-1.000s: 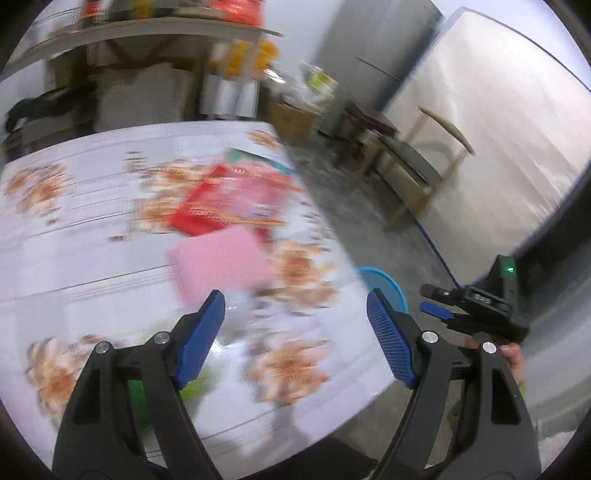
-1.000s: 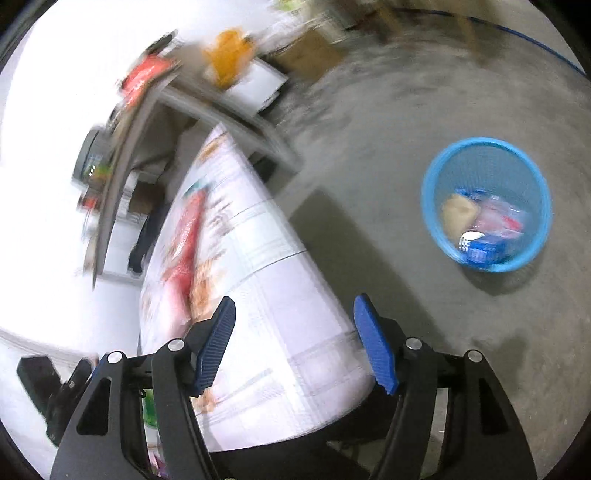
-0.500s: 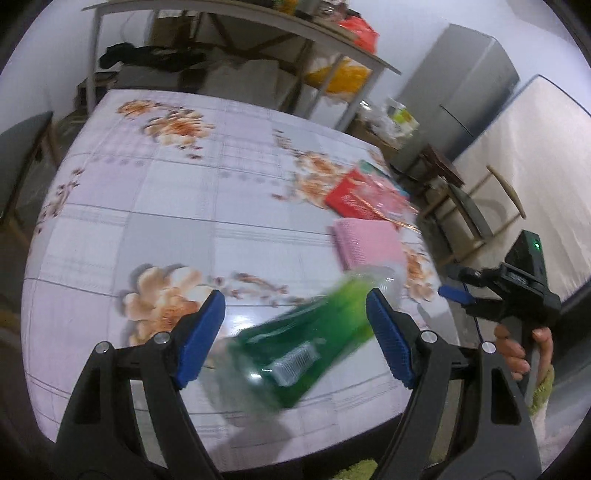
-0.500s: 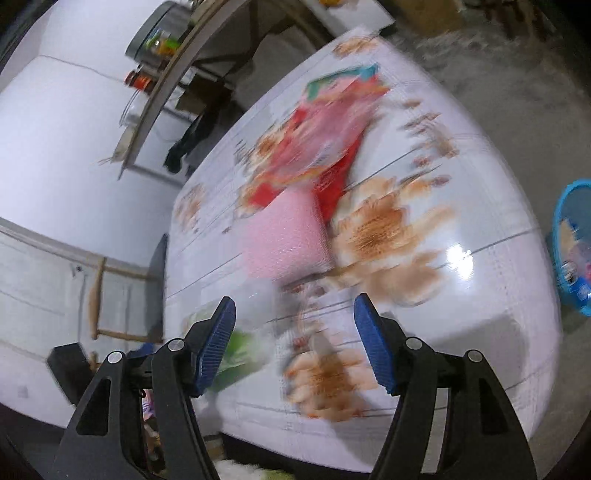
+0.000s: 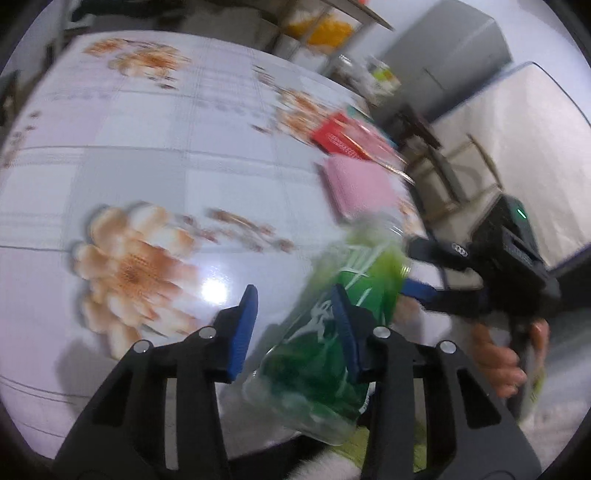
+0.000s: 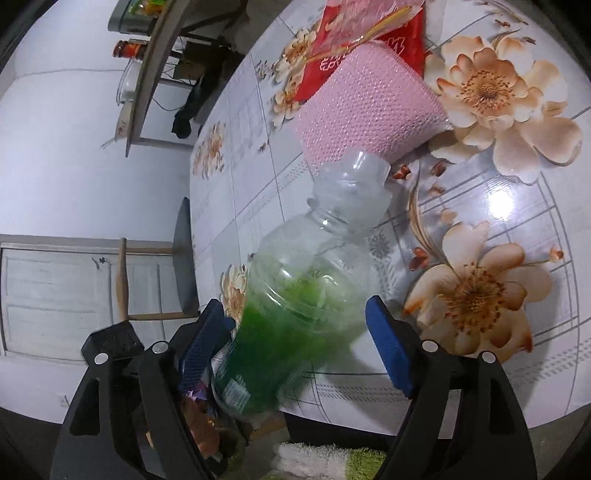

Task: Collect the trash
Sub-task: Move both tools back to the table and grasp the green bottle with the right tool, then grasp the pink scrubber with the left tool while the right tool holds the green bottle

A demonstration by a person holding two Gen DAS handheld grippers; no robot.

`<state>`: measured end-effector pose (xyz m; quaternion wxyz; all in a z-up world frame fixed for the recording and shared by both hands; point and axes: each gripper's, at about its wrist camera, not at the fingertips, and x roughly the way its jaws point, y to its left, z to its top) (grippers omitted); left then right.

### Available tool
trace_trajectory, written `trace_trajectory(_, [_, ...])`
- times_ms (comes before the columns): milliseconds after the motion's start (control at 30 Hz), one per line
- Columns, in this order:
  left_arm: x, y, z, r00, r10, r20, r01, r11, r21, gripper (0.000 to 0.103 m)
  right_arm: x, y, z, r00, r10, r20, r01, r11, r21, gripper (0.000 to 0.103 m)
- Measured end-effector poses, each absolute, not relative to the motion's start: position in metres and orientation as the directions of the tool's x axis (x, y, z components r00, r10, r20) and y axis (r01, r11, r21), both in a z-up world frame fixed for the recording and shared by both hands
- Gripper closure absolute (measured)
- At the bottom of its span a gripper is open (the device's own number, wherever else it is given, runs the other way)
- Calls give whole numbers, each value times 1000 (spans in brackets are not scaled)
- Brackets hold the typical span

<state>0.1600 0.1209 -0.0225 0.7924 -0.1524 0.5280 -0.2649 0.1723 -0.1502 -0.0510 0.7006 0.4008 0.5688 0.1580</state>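
A clear plastic bottle with a green label (image 6: pixel 295 295) lies at the near edge of the flowered table (image 6: pixel 517 206), neck pointing towards a pink pack. My right gripper (image 6: pixel 295 343) is open with the bottle's body between its fingers. In the left wrist view the bottle (image 5: pixel 343 306) lies to the right of my left gripper (image 5: pixel 295 325), outside its right finger; that gripper is open and empty. The right gripper's body shows in the left wrist view (image 5: pixel 513 266).
A pink textured pack (image 6: pixel 369 110) and a red snack bag (image 6: pixel 369 40) lie further along the table. A chair (image 6: pixel 181 266) stands beside the table. Shelves with clutter (image 5: pixel 325 22) stand behind it.
Both grippers have come closer to the bottle. The right gripper now straddles it. The left gripper's fingers have narrowed and the bottle now sits to their right.
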Motion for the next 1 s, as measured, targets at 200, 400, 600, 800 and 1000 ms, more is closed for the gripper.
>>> trace_trajectory(200, [141,89,-28,189,-677,-712,326,727,-605,65,159,-151,-55,282,649,-706,232,668,707,26])
trace_trajectory(400, [131,57,-33,108,-723,-683,373,666,-646,65,152,-151,-57,273,629,-728,198,704,682,36])
trace_trajectory(600, [143,51,-23,179,-675,-716,401,715,-573,62,141,-183,-54,314,582,-750,206,729,653,36])
trace_trajectory(800, [188,36,-9,318,-537,-781,454,809,-372,47,127,-232,-53,385,525,-759,248,733,633,36])
trace_trajectory(1000, [230,-27,-3,368,-448,-815,674,732,-98,20,117,-266,-56,427,516,-743,287,702,652,36])
